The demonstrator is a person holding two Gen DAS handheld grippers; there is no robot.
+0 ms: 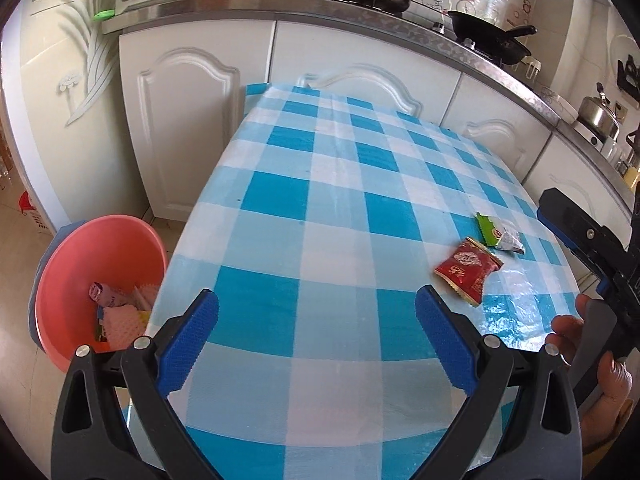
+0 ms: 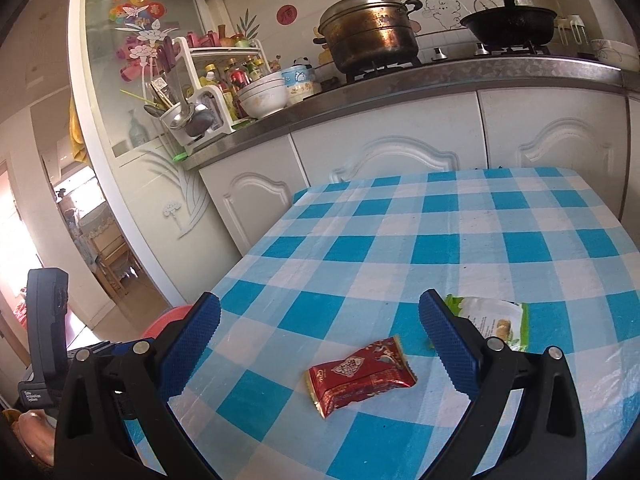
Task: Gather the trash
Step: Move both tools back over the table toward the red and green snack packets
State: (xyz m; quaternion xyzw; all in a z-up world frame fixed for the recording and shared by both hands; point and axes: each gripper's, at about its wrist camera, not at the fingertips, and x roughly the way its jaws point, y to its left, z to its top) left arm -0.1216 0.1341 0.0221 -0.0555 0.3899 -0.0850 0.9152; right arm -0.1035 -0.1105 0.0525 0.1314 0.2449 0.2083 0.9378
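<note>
Checked tablecloth (image 2: 400, 248) carries two wrappers, one red wrapper (image 2: 360, 376) and one green wrapper (image 2: 496, 320), while left gripper (image 1: 316, 332) and right gripper (image 2: 320, 336) both gape wide, empty.

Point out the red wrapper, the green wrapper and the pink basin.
red wrapper (image 2: 360, 378), right wrist view, middle of its face.
green wrapper (image 2: 496, 322), right wrist view, its pale centre.
pink basin (image 1: 100, 252), left wrist view, bare inner wall.
</note>
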